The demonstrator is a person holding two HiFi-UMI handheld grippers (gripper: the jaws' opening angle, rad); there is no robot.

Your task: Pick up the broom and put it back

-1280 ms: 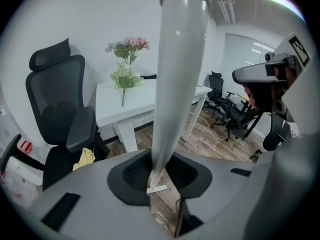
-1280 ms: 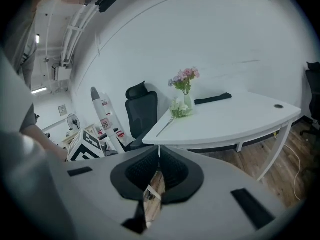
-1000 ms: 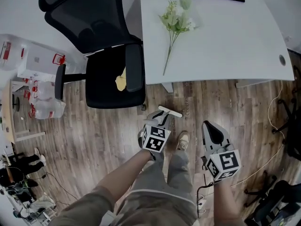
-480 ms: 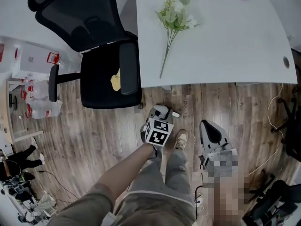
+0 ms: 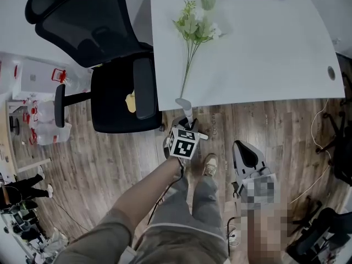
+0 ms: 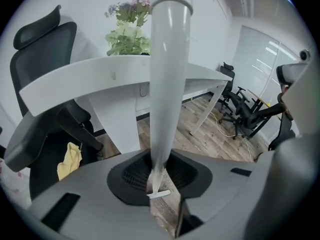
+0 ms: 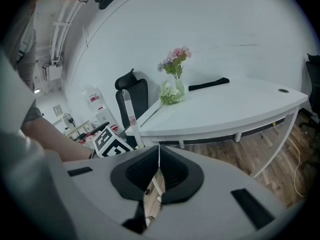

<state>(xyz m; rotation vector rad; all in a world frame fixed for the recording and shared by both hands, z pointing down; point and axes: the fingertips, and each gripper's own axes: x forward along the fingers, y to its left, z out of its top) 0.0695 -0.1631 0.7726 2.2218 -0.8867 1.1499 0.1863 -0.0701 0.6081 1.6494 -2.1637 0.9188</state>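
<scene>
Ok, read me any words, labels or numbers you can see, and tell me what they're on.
Nothing can be read clearly.
Red label on the broom handle: too small to read.
Red labels on the water bottles: too blurred to read.
Marker cube: black-and-white square pattern only, no words.

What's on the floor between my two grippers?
A light-coloured shoe on the wooden plank floor, between the left gripper and right gripper; the head view shows it.
</scene>
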